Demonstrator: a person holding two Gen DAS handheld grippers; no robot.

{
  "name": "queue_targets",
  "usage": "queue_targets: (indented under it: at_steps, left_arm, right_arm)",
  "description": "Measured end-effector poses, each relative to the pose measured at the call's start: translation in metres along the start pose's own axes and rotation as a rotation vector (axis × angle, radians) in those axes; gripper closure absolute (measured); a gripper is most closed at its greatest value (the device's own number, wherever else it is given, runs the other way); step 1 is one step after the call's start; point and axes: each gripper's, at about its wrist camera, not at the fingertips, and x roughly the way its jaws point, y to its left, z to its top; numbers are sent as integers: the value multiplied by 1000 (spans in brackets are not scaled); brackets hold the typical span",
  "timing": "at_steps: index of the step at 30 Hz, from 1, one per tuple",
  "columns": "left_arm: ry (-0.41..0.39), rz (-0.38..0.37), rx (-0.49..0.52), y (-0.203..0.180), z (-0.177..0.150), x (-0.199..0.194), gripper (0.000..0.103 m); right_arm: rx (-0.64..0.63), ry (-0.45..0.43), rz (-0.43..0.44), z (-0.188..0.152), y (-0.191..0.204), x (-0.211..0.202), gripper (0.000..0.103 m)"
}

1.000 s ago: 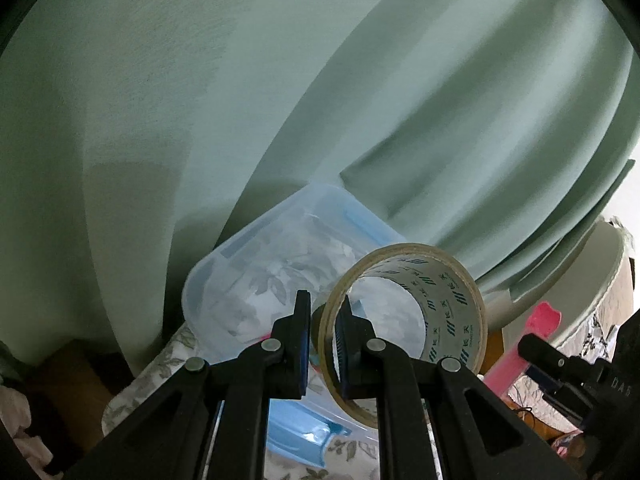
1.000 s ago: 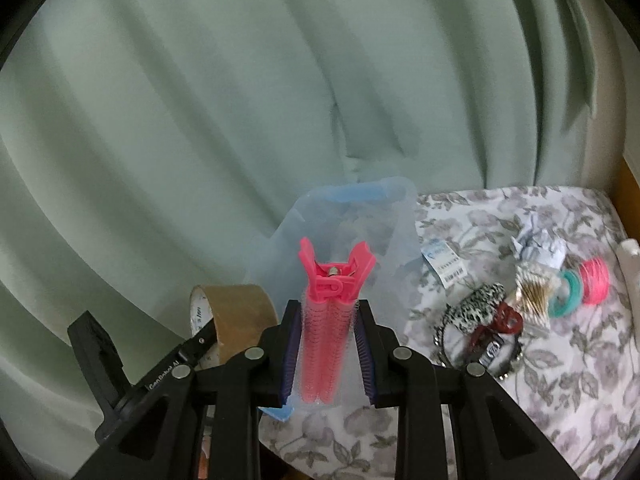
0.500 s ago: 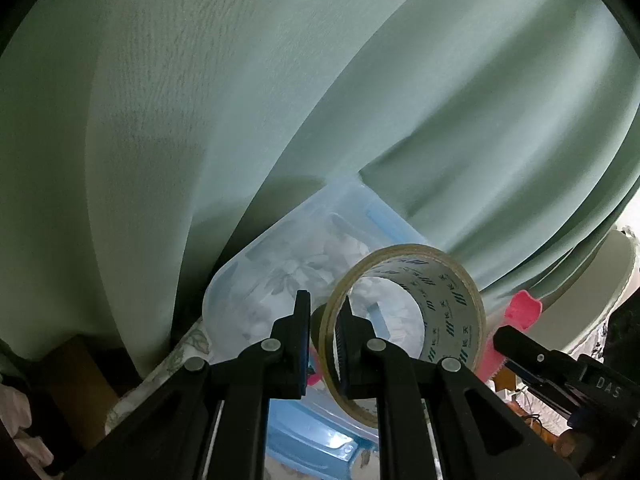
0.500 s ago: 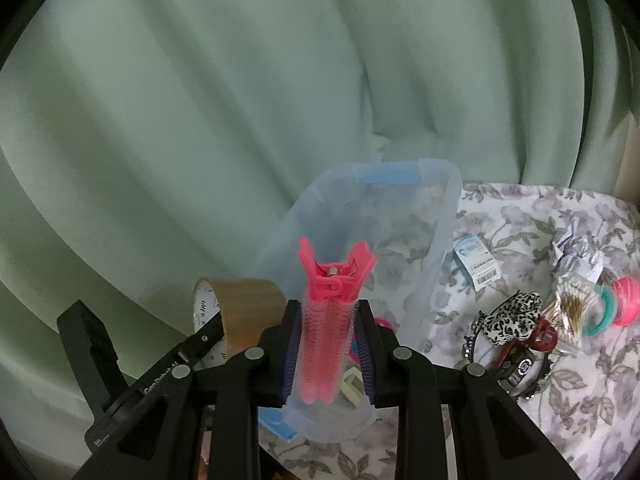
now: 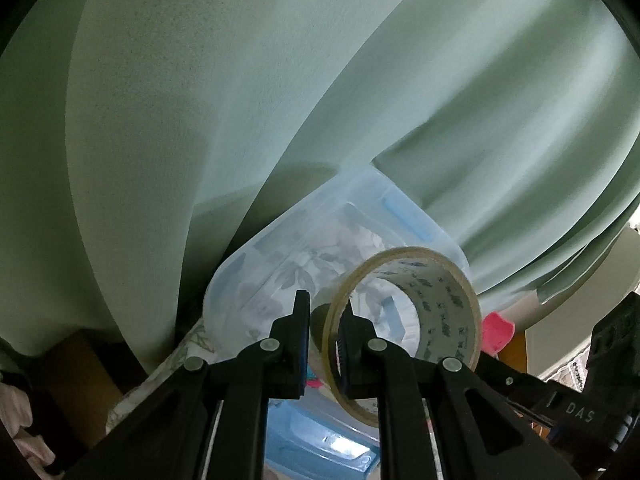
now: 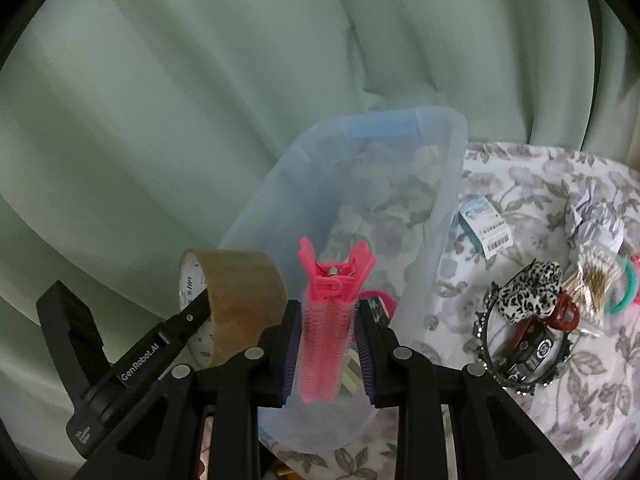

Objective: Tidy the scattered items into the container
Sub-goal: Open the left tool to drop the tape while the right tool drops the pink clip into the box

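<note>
My left gripper (image 5: 325,312) is shut on the wall of a roll of clear packing tape (image 5: 436,300), held on edge above the near end of the clear plastic container (image 5: 280,256). In the right wrist view the same tape roll (image 6: 236,284) and the left gripper's black finger show at the left. My right gripper (image 6: 326,320) is shut on a pink hair roller clip (image 6: 326,332), upright over the container (image 6: 436,216). A pink ring and small items lie inside the container.
A pale green curtain (image 6: 200,80) hangs close behind the container. On the floral cloth (image 6: 580,412) to the right lie a tag (image 6: 486,228), a leopard-print hair tie (image 6: 528,292), a dark headband (image 6: 484,344), cotton swabs (image 6: 596,276), a teal ring (image 6: 624,300) and crumpled paper (image 6: 596,216).
Both grippers have moved forward and over the container with their loads. The container now looms larger, and the right gripper's clip shows beside the tape in the left view.
</note>
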Motion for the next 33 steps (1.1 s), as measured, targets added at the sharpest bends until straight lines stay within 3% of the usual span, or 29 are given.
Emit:
queue_targets:
  at_steps: [10,14,19,26,30,33]
  left_arm:
    - [1,6,23,-6,-1,7,88]
    - [3,6,33,-6,-4,6,80]
    - [3,-35,19,4,0,9,67]
    - [8,-32,14,3,0,16,59]
    - [8,-24,21,0,0,15,47]
    - [7,-19,28,-3,0,14,45]
  right_arm:
    - [-8,-3,-9,0,-4,9,72]
    - [-11,5,-12,1,0,6,71]
    - [-24,6,9,2,3,5,56]
    - [-28,10,16,0,4,3,54]
    - [-30,11,15,-1,6,1,54]
    - [-31,11,15,-2,7,-2,53]
